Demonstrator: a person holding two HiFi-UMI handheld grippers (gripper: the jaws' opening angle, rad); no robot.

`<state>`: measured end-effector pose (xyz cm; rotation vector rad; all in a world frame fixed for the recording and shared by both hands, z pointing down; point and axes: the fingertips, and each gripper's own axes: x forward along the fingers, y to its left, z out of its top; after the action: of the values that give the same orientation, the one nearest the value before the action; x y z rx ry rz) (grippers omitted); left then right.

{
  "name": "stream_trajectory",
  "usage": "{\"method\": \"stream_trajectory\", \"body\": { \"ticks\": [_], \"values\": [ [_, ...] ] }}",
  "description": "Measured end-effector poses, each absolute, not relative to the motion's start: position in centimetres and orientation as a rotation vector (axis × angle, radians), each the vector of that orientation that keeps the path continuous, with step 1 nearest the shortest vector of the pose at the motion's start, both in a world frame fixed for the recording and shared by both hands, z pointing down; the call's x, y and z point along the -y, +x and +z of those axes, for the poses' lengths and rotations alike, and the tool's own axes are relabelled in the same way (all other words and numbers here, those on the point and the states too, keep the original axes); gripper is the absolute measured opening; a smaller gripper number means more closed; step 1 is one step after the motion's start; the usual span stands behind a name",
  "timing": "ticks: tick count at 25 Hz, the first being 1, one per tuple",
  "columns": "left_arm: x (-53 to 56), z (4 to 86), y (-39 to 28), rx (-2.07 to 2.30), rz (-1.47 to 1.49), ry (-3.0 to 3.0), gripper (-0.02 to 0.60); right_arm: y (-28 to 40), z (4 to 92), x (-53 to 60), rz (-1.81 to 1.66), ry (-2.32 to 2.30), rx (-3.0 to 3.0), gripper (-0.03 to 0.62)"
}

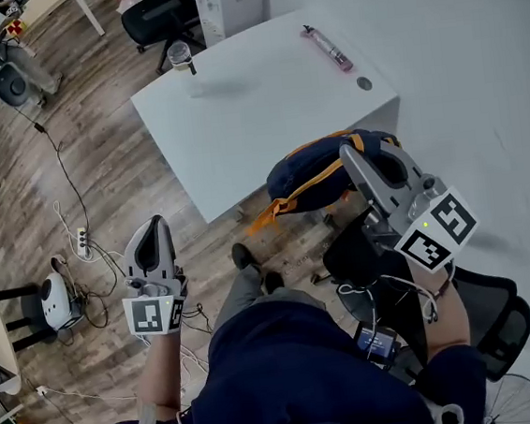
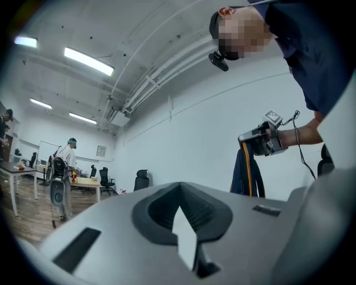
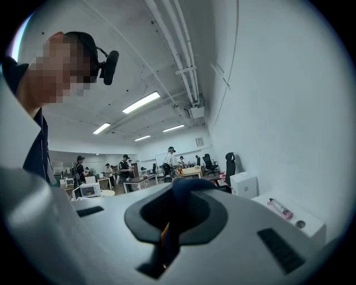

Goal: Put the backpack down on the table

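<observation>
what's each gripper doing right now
left gripper: closed, nothing between its jaws
right gripper: closed on the top strap of the navy backpack, which hangs from it

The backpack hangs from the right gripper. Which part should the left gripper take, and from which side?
Probably the loose orange strap at the backpack's low end, approached from the left gripper's own side. The right gripper holds the other end, so that end sags free and faces left.
</observation>
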<state>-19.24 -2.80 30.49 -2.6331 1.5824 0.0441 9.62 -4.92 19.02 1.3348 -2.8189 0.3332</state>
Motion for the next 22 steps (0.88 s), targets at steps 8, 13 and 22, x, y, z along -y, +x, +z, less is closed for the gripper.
{"method": "stream_trajectory", "body": {
  "ticks": [8, 13, 22],
  "values": [
    [8.8, 28.7, -19.5, -1.524, 0.073, -2.630, 0.003, 8.6, 17.6, 11.2, 0.269, 1.340, 2.800, 0.006],
    [11.3, 28.1, -18.7, -1.567, 0.072, -2.591, 0.003, 8.7, 18.0, 14.6, 0.237, 1.203, 2.793, 0.006],
    [16.1, 27.7, -15.4, -1.652, 0.035, -2.541, 0.003, 10.0, 21.0, 21.4, 0.218, 1.122, 2.791, 0.007]
  ]
}}
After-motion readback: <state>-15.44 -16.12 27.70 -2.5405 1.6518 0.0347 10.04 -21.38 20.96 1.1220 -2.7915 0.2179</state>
